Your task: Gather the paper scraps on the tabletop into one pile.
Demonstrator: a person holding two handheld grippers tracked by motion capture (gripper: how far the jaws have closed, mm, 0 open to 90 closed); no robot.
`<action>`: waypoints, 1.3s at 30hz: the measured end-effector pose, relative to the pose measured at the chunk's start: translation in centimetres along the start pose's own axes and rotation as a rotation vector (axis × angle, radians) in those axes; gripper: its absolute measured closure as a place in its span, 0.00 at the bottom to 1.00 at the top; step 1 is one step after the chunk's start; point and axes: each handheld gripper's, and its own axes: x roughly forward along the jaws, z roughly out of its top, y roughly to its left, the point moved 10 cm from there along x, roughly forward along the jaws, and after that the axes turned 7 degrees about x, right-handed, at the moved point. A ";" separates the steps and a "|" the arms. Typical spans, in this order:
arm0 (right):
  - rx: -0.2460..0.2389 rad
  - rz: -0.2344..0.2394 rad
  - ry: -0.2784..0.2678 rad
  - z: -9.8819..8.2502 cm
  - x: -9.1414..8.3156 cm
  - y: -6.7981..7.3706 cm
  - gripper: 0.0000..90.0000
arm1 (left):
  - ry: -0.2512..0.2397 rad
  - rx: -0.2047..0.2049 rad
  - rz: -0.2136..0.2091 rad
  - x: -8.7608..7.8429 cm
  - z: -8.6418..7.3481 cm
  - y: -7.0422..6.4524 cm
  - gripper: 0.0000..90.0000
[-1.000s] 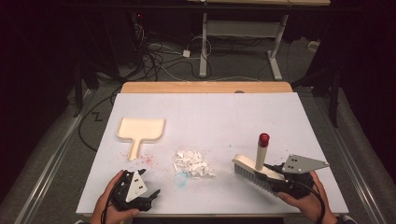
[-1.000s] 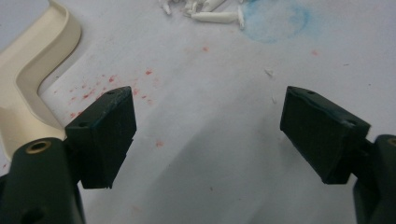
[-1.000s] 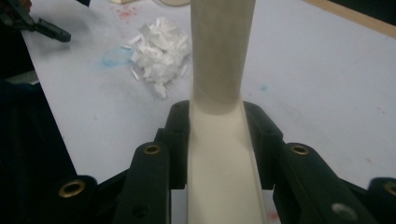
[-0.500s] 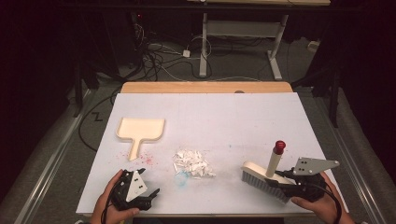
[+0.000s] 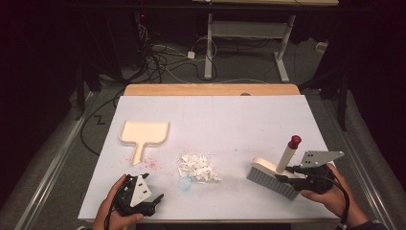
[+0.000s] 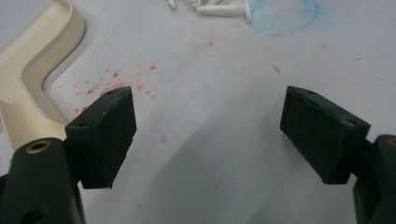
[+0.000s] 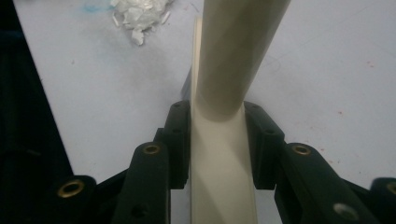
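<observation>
Since the earlier frames, the right gripper (image 5: pixel 287 178) has carried the brush (image 5: pixel 274 177) rightward along the near edge of the table (image 5: pixel 230 115), away from the pile of white scraps (image 5: pixel 197 166). Its jaws are clamped on the brush's cream back, with the red-tipped handle (image 5: pixel 290 152) rising tilted above them and the grey bristles on the white surface. At the near left, the left gripper (image 5: pixel 152 201) has kept its place, jaws wide apart with nothing between them. Farther left lies the cream dustpan (image 5: pixel 143 134), its handle pointing near.
</observation>
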 end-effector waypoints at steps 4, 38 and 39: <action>-0.030 0.026 0.019 -0.2 -0.9 0.1 0.75 | 0.000 -0.002 0.000 0.0 0.0 0.0 0.20; -0.107 -0.098 0.207 4.2 3.3 -6.9 0.56 | 0.004 -0.005 -0.030 0.5 0.1 -0.3 0.20; -0.102 -0.140 0.191 4.5 3.3 -7.5 0.54 | 0.003 -0.006 -0.030 0.5 0.1 -0.3 0.20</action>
